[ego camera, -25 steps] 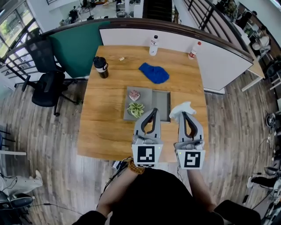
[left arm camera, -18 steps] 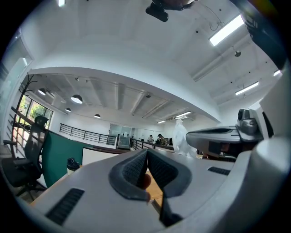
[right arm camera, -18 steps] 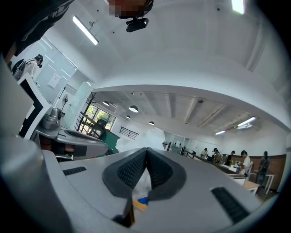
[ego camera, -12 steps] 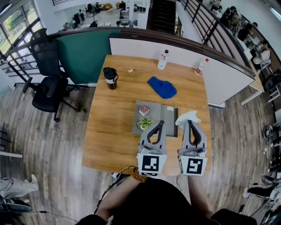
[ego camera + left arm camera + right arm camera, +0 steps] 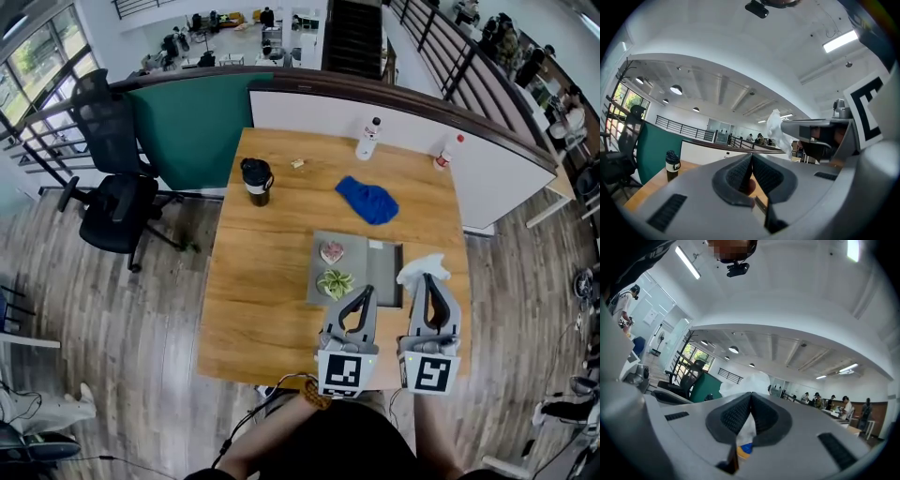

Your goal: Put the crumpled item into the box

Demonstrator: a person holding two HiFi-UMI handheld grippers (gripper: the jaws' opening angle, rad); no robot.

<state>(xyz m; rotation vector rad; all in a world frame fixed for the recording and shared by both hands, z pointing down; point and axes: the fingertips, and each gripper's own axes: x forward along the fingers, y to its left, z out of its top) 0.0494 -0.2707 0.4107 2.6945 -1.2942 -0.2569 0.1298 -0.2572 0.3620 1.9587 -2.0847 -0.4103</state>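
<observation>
You are standing at a wooden desk (image 5: 272, 281) in an open office. Your right gripper (image 5: 430, 278) is clamping the crumpled white paper (image 5: 422, 269) just right of the gray box (image 5: 382, 267). Your left gripper (image 5: 364, 292) is closed on nothing. Both are staying where they were a second ago.

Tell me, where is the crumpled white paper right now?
In the head view, the crumpled white paper is pinched in the right hand-held gripper, just to the right of the grey box.
</observation>
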